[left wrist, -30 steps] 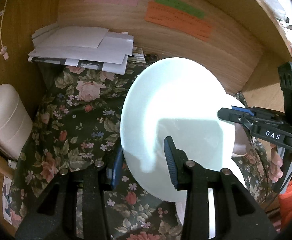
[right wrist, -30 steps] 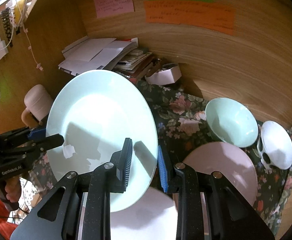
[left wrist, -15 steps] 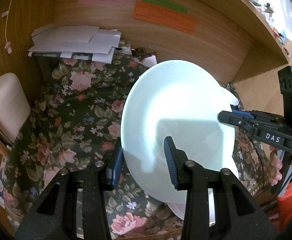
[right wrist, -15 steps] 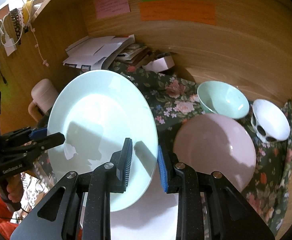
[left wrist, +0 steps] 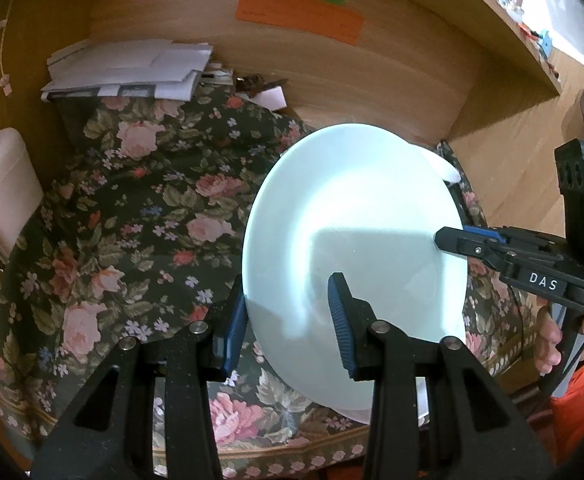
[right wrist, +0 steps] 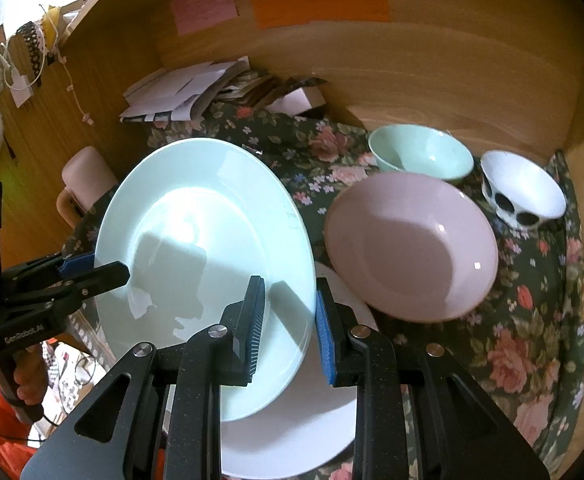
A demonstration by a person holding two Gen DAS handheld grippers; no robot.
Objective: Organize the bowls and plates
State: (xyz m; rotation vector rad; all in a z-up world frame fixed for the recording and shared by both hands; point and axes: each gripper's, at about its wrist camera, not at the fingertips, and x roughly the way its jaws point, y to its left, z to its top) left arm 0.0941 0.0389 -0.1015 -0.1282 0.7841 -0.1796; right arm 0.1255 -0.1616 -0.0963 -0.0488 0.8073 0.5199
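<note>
A pale mint plate (left wrist: 352, 216) (right wrist: 196, 216) hangs tilted above the floral cloth, held at two opposite rims. My left gripper (left wrist: 288, 304) is shut on its near-left rim, and shows at the left of the right wrist view (right wrist: 104, 270). My right gripper (right wrist: 288, 308) is shut on the other rim, and its tip (left wrist: 448, 240) shows in the left wrist view. Under the held plate lies a white plate (right wrist: 292, 432). A pink plate (right wrist: 412, 244), a mint bowl (right wrist: 420, 152) and a white black-spotted bowl (right wrist: 524, 192) sit to the right.
The floral cloth (left wrist: 132, 216) covers the wooden alcove's floor. A stack of papers (left wrist: 132, 68) lies at the back left, and a pink mug (left wrist: 0, 184) stands at the left wall. A small pink box (right wrist: 300, 100) sits by the back wall. A person's hand (left wrist: 548, 344) grips the right handle.
Both grippers and the mint plate have drawn back from the rear wall and sunk a little. More cloth shows on the left, and the pink plate and bowls are in fuller view.
</note>
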